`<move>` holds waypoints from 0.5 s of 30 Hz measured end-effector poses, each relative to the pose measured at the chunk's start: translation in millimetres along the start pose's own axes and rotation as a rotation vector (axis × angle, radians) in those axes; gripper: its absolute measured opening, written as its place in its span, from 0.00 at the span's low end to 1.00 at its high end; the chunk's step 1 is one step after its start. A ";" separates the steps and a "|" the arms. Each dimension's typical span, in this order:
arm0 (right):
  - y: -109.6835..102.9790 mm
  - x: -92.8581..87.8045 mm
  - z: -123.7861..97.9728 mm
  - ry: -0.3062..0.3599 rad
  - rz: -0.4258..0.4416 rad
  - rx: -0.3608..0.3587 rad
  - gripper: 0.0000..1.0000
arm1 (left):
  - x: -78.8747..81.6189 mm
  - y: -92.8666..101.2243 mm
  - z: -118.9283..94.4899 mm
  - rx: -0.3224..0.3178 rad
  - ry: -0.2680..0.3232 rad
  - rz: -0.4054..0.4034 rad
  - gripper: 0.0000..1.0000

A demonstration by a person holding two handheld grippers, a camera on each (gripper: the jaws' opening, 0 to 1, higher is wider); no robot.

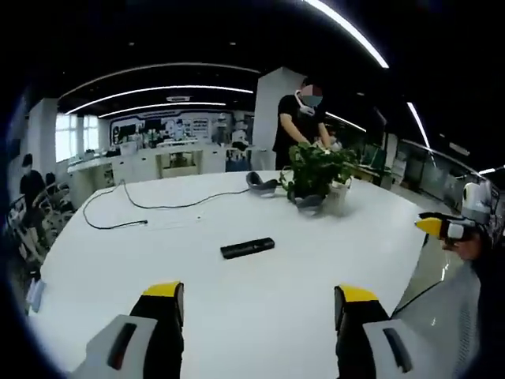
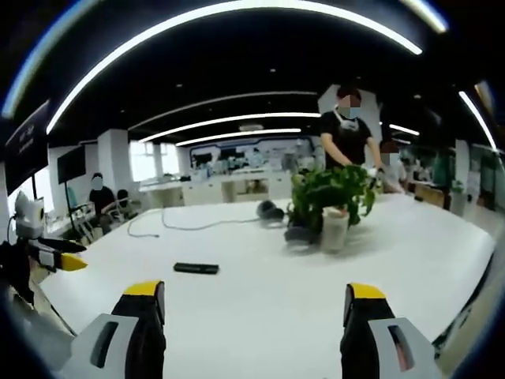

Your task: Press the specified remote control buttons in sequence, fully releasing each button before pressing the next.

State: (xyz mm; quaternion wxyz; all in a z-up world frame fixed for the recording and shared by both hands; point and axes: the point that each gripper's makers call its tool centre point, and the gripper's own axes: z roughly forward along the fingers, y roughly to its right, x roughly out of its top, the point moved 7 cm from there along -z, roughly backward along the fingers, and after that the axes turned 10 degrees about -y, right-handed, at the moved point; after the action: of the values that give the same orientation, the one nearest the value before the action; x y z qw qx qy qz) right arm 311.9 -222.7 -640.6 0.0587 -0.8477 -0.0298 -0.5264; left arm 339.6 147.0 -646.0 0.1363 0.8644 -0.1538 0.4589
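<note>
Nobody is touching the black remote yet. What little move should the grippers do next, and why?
Probably bring the left gripper forward and down toward the remote control. It lies flat on the white table, straight ahead between that gripper's wide-apart jaws but well short of them. The right gripper sees the remote off to its left, so it is less lined up. No button can be pressed until a jaw gets close.

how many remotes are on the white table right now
1. A single black remote control lies flat on the white table, out in the open ahead of the left hand-held gripper, short of the potted plant. More could be hidden behind the plant.
</note>
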 end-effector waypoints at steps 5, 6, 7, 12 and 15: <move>-0.1 0.3 -0.5 0.004 0.004 0.001 0.95 | -10.5 1.3 -18.8 0.114 0.079 -0.072 0.92; 0.0 0.2 -0.6 0.004 0.004 -0.001 0.95 | -13.2 1.3 -21.4 0.130 0.076 -0.079 0.93; 0.0 0.1 -0.6 0.004 0.003 -0.001 0.95 | -15.3 2.0 -24.4 0.142 0.073 -0.081 0.93; -1.7 0.4 -0.3 0.001 -0.012 0.001 0.96 | -23.6 3.2 -35.6 0.208 0.130 -0.182 0.91; -2.4 1.7 -0.7 0.013 -0.015 0.009 0.96 | -27.6 2.3 -36.7 0.273 0.110 -0.106 0.97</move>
State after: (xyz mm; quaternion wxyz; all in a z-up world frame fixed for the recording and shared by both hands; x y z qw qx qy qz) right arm 311.8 -220.4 -638.6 0.0584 -0.8438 -0.0383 -0.5321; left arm 296.5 162.6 -649.0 0.0500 0.8553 -0.0363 0.5144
